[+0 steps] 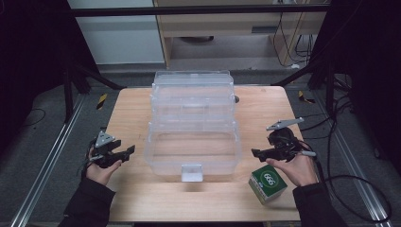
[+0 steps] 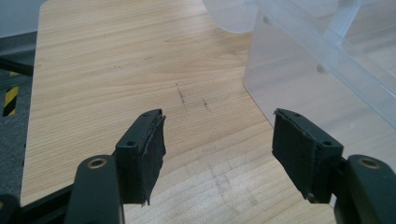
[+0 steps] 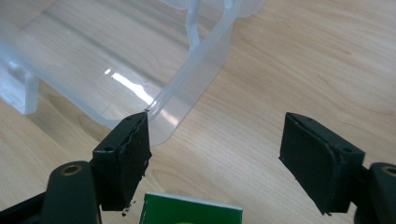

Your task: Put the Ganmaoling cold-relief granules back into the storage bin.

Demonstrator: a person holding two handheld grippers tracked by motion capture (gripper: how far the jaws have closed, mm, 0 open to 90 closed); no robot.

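The right gripper (image 1: 257, 152) is hanging spread and empty above the green box (image 1: 267, 183), bare wood lying between it and the clear bin (image 1: 193, 142). The left gripper (image 1: 128, 150), also gaping, is facing the bin's left wall.

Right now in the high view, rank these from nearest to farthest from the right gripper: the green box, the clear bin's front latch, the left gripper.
From the right gripper:
1. green box, just below it by the table's front right edge.
2. front latch of the clear bin, toward the middle.
3. left gripper, across the bin on the table's left side.
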